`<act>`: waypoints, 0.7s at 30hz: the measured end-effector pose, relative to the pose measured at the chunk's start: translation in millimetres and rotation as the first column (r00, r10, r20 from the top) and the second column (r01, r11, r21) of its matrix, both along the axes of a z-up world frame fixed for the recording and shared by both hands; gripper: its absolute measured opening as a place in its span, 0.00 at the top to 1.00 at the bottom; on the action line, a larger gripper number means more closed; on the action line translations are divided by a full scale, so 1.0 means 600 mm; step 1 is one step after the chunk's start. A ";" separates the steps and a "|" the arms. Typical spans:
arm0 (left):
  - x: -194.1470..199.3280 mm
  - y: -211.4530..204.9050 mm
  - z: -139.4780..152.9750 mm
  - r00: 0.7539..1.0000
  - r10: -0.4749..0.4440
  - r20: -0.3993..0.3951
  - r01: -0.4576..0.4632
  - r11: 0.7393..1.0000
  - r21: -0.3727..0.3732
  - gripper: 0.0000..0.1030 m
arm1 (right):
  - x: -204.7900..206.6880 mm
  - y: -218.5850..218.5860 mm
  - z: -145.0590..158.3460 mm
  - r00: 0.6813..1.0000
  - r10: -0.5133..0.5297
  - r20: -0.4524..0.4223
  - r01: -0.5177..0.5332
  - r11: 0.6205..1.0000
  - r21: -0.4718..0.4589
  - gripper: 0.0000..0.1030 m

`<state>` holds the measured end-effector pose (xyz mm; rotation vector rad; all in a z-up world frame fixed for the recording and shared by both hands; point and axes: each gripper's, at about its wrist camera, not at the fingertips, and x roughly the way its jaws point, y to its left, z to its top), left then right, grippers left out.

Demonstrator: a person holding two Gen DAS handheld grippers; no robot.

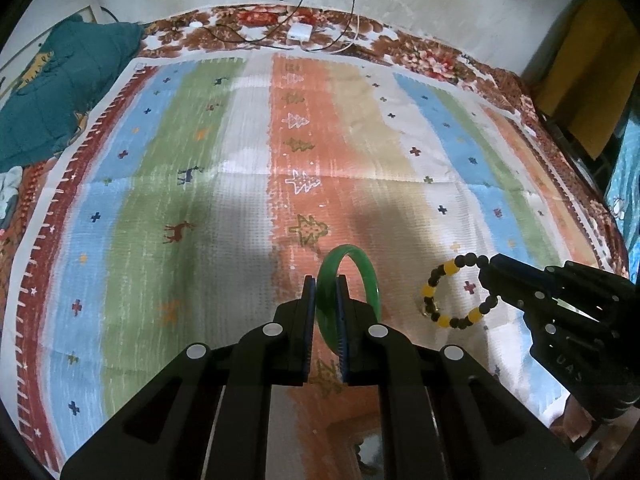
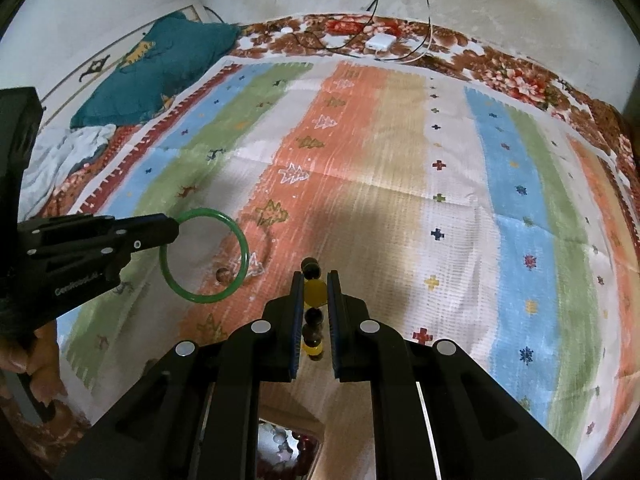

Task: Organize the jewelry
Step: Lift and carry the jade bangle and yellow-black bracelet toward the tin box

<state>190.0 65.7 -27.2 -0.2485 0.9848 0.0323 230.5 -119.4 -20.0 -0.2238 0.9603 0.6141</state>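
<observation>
My left gripper [image 1: 325, 284] is shut on a green bangle [image 1: 367, 271], which stands edge-on between its pads above the striped mat. From the right wrist view the same bangle [image 2: 224, 295] hangs as an open ring from the left gripper [image 2: 176, 229]. A bracelet of black and yellow beads [image 1: 448, 270] dangles from my right gripper [image 1: 486, 270] at the right. In its own view the right gripper [image 2: 315, 280] is shut on that beaded bracelet [image 2: 314, 292], a yellow bead pinched between the pads.
A striped mat [image 1: 240, 168] with small tree and deer figures covers a floral bedspread [image 1: 436, 60]. A teal quilt [image 1: 60, 88] lies at the far left. A white charger [image 1: 301, 32] with cables sits by the wall. Something with red and white beads [image 2: 288, 446] shows below the right gripper.
</observation>
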 end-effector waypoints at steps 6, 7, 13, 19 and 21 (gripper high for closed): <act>-0.018 -0.008 0.020 1.000 -0.006 0.027 0.006 1.000 -0.015 0.91 | -0.012 -0.008 0.019 1.000 0.005 0.018 -0.006 1.000 0.018 0.88; -0.020 -0.009 0.022 1.000 -0.006 0.031 0.006 1.000 -0.017 0.91 | -0.015 -0.010 0.023 1.000 0.008 0.023 -0.008 1.000 0.020 0.88; -0.042 -0.019 0.037 0.999 -0.014 0.051 0.015 0.999 -0.033 0.91 | -0.039 -0.018 0.037 0.999 0.020 0.040 -0.021 0.999 0.029 0.88; -0.068 -0.032 0.046 0.997 -0.032 0.063 0.035 0.998 -0.045 0.91 | -0.066 -0.030 0.049 0.998 0.032 0.052 -0.035 0.998 0.047 0.88; -0.077 -0.035 0.050 0.997 -0.036 0.072 0.039 0.998 -0.049 0.91 | -0.072 -0.032 0.054 0.998 0.038 0.056 -0.041 0.998 0.055 0.88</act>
